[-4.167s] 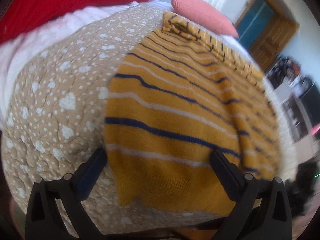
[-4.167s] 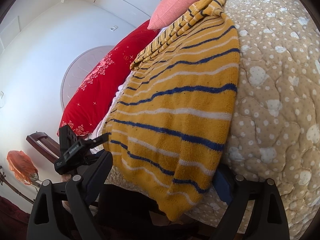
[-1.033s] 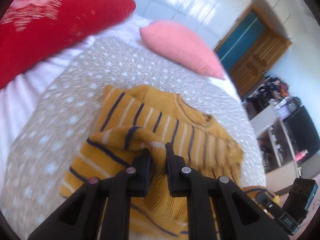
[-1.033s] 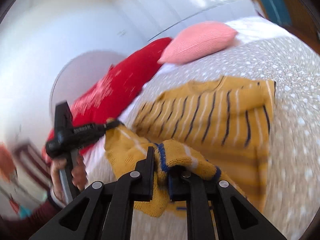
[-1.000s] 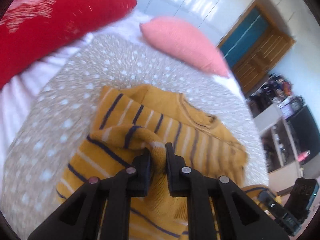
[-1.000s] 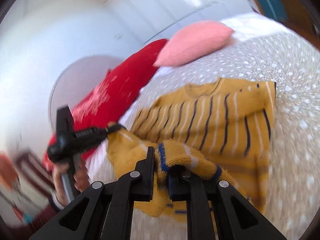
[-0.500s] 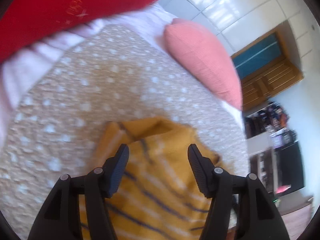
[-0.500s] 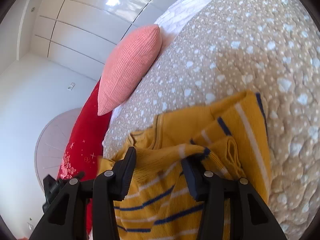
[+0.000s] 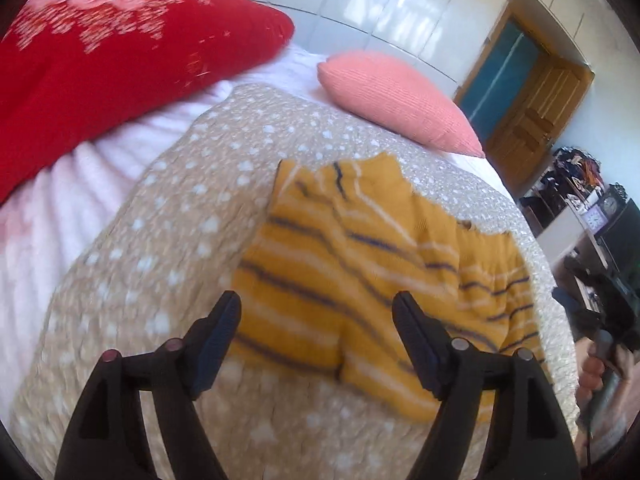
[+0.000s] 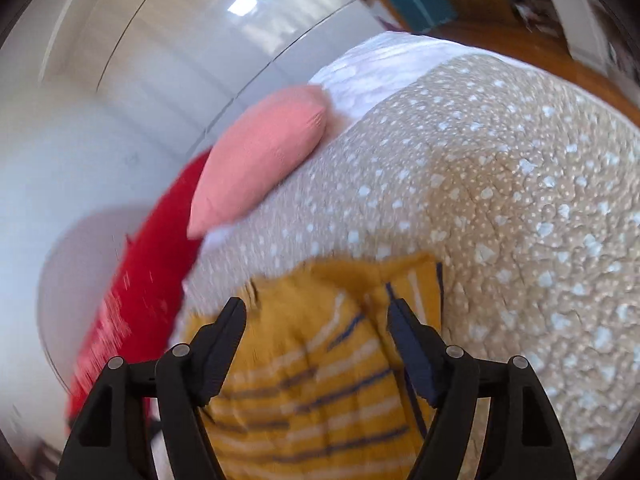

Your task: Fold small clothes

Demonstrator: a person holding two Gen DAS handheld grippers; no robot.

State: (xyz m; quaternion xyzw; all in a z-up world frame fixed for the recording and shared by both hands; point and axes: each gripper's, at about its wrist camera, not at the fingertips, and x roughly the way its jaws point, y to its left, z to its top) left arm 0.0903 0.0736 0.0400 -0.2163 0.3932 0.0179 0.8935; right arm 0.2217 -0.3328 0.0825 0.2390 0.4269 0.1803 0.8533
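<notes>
Both the left claw (image 9: 316,320) and right claw (image 10: 316,324) are hanging wide open, empty, just above the sweater (image 9: 360,272), probably since it's lying folded on the bed (image 9: 180,216)

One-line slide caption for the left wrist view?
Open left tongs above the folded striped yellow sweater on the dotted quilt.

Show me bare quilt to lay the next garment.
Bare quilt lies between the sweater and the red pillow, and right of the sweater. The pink pillow borders the far side.
</notes>
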